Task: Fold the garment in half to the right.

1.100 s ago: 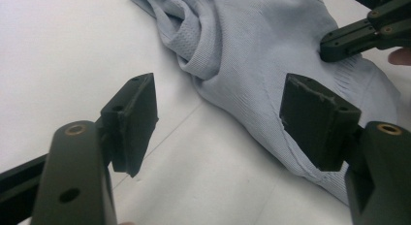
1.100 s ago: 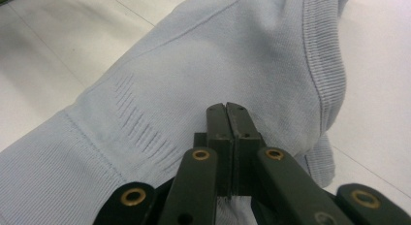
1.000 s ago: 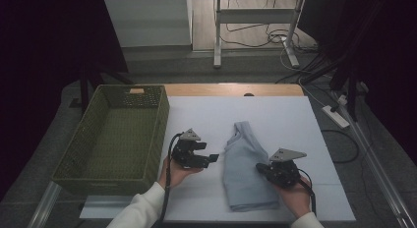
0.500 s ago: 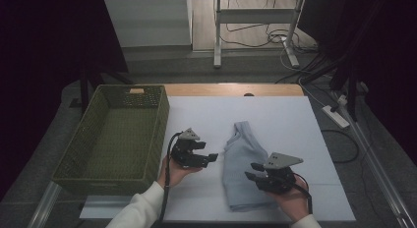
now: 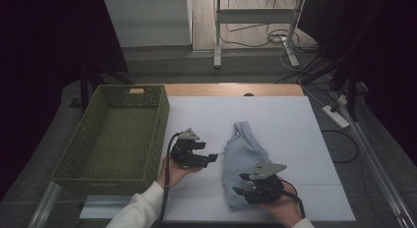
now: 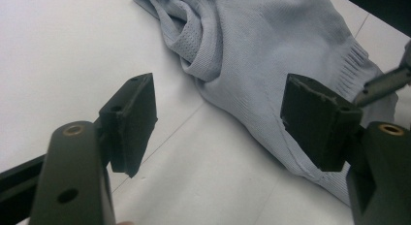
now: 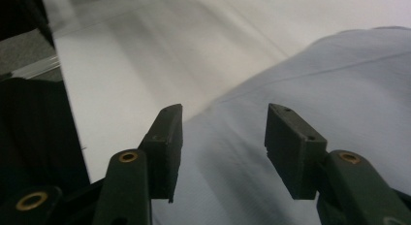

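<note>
Right gripper (image 5: 242,185): jaws apart and have just been opening, nothing pinched. In the right gripper view its pads hang just above the pale blue garment (image 7: 310,113), cloth under and ahead of both, no pad pressing on it. In the high view this gripper sits at the near lower end of the garment (image 5: 243,156), jaws pointing left across the cloth, grey three-cornered plate on top, cable trailing back over the person's right hand (image 5: 287,211).

Left gripper (image 5: 209,158): jaws wide apart, empty. Left gripper view: bare white tabletop (image 6: 58,50) between the pads; the garment (image 6: 271,50) lies ahead and to the right jaw's side, its folded edge running just past the right pad, whether it touches cannot be told. A ribbed cuff or hem shows on the far right of that view, beside a grey bit of the other gripper. In the high view the left gripper is just beside the garment's left edge, jaws aimed at it, held from below by the person's left hand (image 5: 172,171) in a white sleeve.

Farther out: green woven basket (image 5: 101,134) left of the left gripper, close by, standing on the tabletop's left part. Garment lies crumpled lengthwise between the two grippers, narrow end away from the person.
</note>
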